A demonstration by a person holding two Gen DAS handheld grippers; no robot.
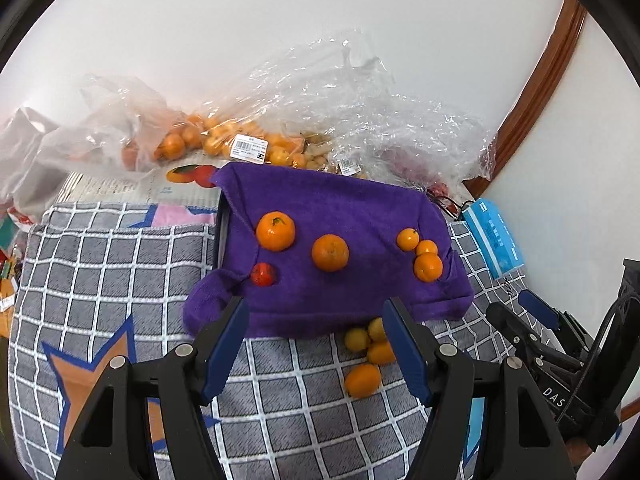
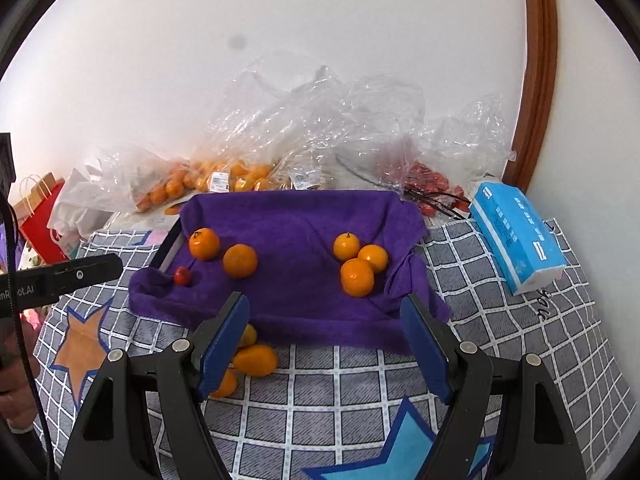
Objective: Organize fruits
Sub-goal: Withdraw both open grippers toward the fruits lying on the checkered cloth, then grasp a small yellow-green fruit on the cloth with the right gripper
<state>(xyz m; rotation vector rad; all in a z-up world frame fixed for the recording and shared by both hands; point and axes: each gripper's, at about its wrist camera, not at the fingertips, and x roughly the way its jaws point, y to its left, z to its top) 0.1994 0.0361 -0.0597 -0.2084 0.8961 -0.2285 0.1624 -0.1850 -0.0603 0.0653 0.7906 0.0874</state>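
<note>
A tray draped with a purple towel holds two big oranges on its left, a small red fruit, and three small oranges on its right. Several kumquats lie on the checked cloth in front of the tray. My left gripper is open and empty above the tray's front edge. My right gripper is open and empty, with the kumquats by its left finger. The right gripper also shows in the left wrist view.
Clear plastic bags of oranges and red fruit lie behind the tray against the white wall. A blue tissue pack lies at the right. A red paper bag stands at the left.
</note>
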